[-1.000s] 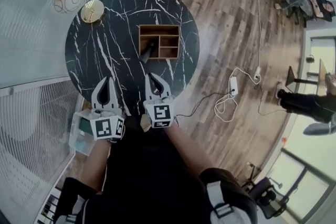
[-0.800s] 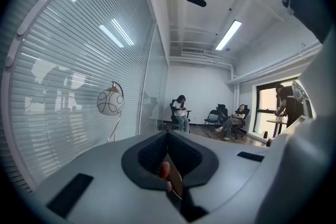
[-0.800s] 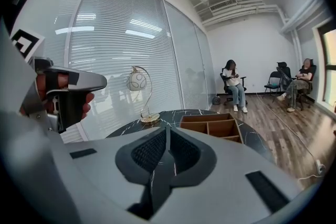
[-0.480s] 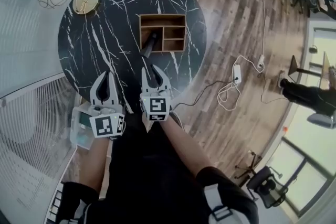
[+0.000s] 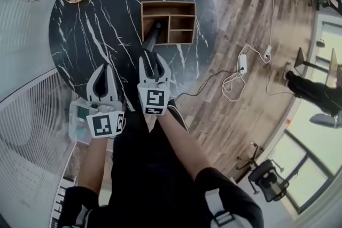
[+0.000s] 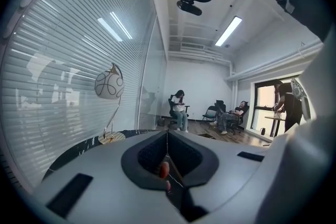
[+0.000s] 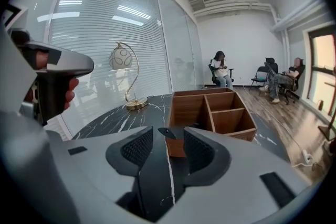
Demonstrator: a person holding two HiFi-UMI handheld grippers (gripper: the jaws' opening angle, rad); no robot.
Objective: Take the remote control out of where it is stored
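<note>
Step in hand: approach to grasp; nothing lifted yet. The long black remote control [image 5: 151, 39] is seen standing tilted in the front-left compartment of the open wooden divided box [image 5: 168, 4], its upper end leaning out over the box's front wall toward the person. The box is set near the middle of the round black white-veined marble table [image 5: 107, 8].

The R gripper [image 5: 152, 64] is held low over the table, just short of the box. Its jaws are opening, and the remote's dark near tip [image 7: 167, 133] is seen in the gap betw. them, not pressed by the pads.

The L gripper [image 5: 105, 73] is held back near the table edge, jaws together w/ nothing betw. them.

Next move, as judged: R gripper to be advanced so the remote's end is well seated betw. the pads, jaws closed on it, then drawn up and back along its tilt, clear of the front wall.
</note>
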